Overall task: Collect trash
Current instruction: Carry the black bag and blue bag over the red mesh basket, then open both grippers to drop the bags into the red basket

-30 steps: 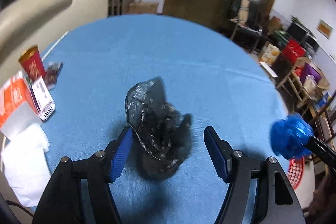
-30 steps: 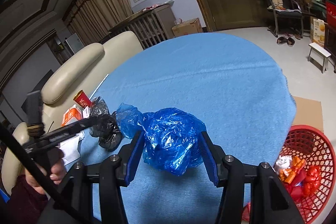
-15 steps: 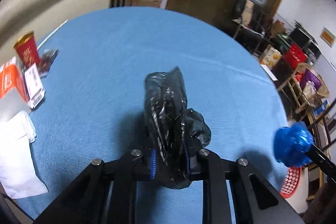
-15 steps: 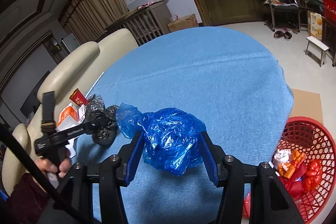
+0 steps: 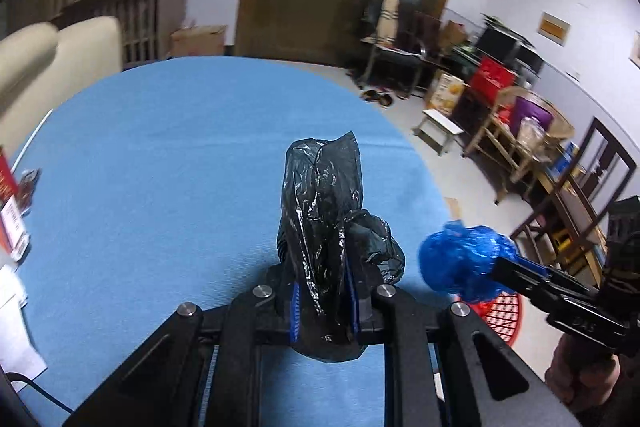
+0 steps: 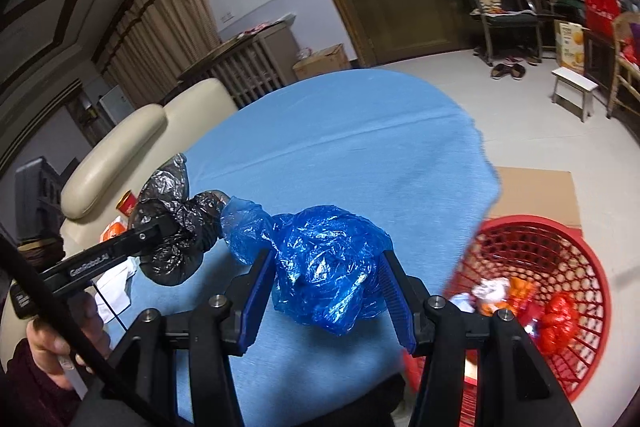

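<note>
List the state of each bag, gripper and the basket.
black bag: crumpled, clamped in left hand-held gripper, off the table
blue bag: crumpled, gripped by right hand-held gripper
red basket: upright on floor, open, trash inside

Left gripper: black angular frame, 4 silver screws, blue ribbed finger pads. Right gripper: same black build, blue pads, white "GenRobot.AI" lettering seen on left gripper's side. Bare-skinned hand, dark maroon sleeve.
</note>
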Motion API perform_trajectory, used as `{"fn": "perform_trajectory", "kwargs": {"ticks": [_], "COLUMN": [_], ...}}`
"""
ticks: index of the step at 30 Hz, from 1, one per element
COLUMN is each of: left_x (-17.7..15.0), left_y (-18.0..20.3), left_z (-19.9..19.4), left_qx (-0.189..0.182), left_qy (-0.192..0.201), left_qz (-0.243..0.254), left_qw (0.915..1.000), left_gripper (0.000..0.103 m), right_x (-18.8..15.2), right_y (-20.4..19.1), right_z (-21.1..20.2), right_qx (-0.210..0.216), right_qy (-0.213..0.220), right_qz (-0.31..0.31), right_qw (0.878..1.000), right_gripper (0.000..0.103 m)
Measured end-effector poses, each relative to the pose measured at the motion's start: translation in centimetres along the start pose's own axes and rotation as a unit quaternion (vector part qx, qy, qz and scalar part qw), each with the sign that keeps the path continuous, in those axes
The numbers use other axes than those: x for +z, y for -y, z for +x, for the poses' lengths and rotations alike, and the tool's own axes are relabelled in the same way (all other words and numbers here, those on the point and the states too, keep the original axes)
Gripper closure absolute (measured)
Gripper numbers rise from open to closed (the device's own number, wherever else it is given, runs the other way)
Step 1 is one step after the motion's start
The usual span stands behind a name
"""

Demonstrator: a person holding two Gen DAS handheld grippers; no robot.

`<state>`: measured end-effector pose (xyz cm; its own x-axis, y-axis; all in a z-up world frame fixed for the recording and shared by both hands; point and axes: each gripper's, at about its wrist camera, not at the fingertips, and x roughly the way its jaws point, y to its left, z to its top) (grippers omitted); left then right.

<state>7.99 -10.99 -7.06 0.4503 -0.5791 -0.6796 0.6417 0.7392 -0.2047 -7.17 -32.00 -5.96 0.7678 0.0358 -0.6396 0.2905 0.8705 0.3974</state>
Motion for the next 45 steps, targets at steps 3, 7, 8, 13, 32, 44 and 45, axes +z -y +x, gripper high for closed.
{"fn": "perform_trajectory", "kwargs": {"ticks": [3, 7, 8, 13, 32, 44, 45], "left_x": [0.4, 0.2, 0.0, -0.7, -3.1, -4.2, -4.3], "left_y": [2.1, 5.0, 5.5, 8.5, 17.9, 19.6, 19.6], "left_z": [0.4, 1.0, 0.8, 0.9, 5.1, 7.7, 7.8], "left_qx": [-0.004, -0.003, -0.005, -0.011, -0.033, -0.034, -0.034], "left_qy": [-0.003, -0.005, -0.006, -0.014, -0.063, -0.099, -0.101], "left_qz": [0.016, 0.053, 0.061, 0.097, 0.202, 0.222, 0.224], "left_qw": [0.9999, 0.9986, 0.9981, 0.9951, 0.9767, 0.9695, 0.9688], "left_gripper": [0.084, 0.084, 0.084, 0.084, 0.084, 0.083, 0.083], "right_x": [-0.1, -0.1, -0.2, -0.6, -3.2, -4.7, -4.6], "right_y": [1.5, 3.2, 3.6, 5.6, 12.5, 15.1, 15.3], "right_z": [-1.1, -2.5, -2.8, -4.4, -7.1, -6.4, -6.3], "right_qx": [-0.012, -0.03, -0.033, -0.05, -0.11, -0.126, -0.127], "right_qy": [0.006, 0.014, 0.016, 0.023, 0.012, -0.01, -0.01], "right_qz": [0.013, 0.024, 0.027, 0.047, 0.101, 0.132, 0.134], "right_qw": [1.0, 0.999, 0.999, 0.997, 0.989, 0.983, 0.983], "right_gripper": [0.047, 0.047, 0.047, 0.047, 0.045, 0.045, 0.045]}}
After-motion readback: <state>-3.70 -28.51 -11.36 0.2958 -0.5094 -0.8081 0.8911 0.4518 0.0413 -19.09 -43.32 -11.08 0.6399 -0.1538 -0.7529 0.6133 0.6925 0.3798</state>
